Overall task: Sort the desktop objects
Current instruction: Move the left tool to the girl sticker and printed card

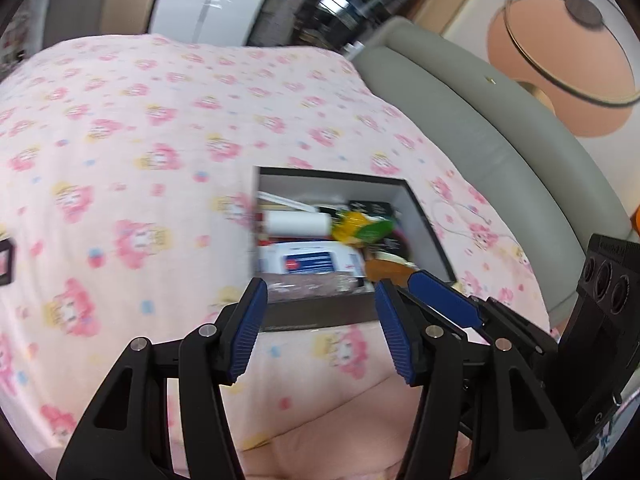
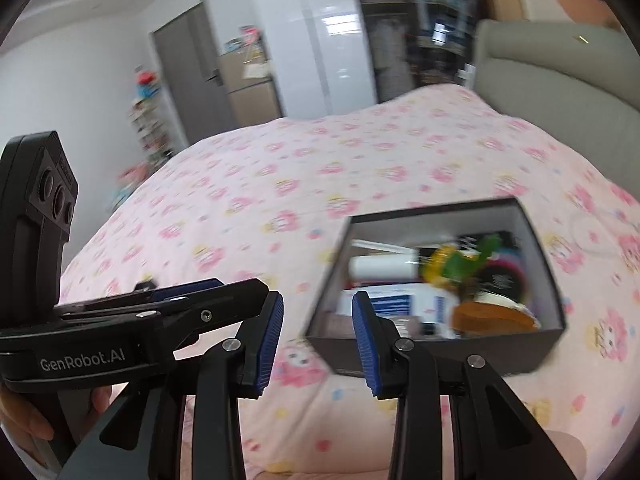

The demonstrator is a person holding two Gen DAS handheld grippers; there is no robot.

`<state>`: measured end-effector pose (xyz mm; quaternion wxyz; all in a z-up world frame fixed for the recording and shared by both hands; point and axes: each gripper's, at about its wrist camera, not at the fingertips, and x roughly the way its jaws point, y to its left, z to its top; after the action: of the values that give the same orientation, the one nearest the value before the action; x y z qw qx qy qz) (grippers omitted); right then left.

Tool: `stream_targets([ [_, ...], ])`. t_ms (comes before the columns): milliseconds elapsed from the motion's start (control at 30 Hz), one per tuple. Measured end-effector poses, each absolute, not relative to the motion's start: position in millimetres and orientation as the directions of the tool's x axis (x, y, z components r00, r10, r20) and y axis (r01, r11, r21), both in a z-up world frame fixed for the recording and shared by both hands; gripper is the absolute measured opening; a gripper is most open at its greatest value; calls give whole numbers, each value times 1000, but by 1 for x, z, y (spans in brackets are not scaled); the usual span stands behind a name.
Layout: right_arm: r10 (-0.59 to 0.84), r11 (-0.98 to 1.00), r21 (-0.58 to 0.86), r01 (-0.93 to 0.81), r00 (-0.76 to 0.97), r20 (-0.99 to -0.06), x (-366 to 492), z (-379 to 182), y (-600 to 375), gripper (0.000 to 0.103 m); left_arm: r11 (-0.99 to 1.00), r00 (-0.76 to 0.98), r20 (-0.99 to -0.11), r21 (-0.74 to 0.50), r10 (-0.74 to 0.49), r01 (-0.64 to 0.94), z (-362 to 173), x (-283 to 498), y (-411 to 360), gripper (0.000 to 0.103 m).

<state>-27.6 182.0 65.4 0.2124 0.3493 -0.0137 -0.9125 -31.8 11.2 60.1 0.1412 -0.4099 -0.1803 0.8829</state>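
A black open box point(image 1: 316, 314) point(image 2: 436, 346) with white inner walls sits on a pink flowered bedspread. It holds a white roll point(image 1: 298, 224) point(image 2: 380, 268), a yellow and green packet point(image 1: 360, 228) point(image 2: 460, 264), a white and blue pack point(image 1: 308, 260) point(image 2: 400, 304), a brown object point(image 1: 388, 270) point(image 2: 492, 318) and other items. My left gripper point(image 1: 318, 330) is open and empty, just before the box's near wall. My right gripper point(image 2: 318, 338) is open and empty, at the box's near left corner. The right gripper also shows in the left wrist view point(image 1: 444, 298).
The bedspread point(image 1: 140, 140) point(image 2: 320, 184) covers the bed all round the box. A grey padded headboard point(image 1: 500, 128) point(image 2: 552, 84) runs along the right. A dark small object point(image 1: 6, 262) lies at the far left. A door, cabinets and shelves stand beyond the bed.
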Motion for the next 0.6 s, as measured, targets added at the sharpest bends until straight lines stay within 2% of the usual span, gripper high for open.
stream_targets([
  [333, -544, -758, 133, 638, -507, -669, -9, 58, 38, 32, -893, -685, -691, -429, 231, 132, 40, 22, -127, 56],
  [600, -585, -607, 180, 774, -283, -760, -21, 19, -83, 32, -799, -697, -697, -511, 169, 317, -9, 49, -240, 50],
])
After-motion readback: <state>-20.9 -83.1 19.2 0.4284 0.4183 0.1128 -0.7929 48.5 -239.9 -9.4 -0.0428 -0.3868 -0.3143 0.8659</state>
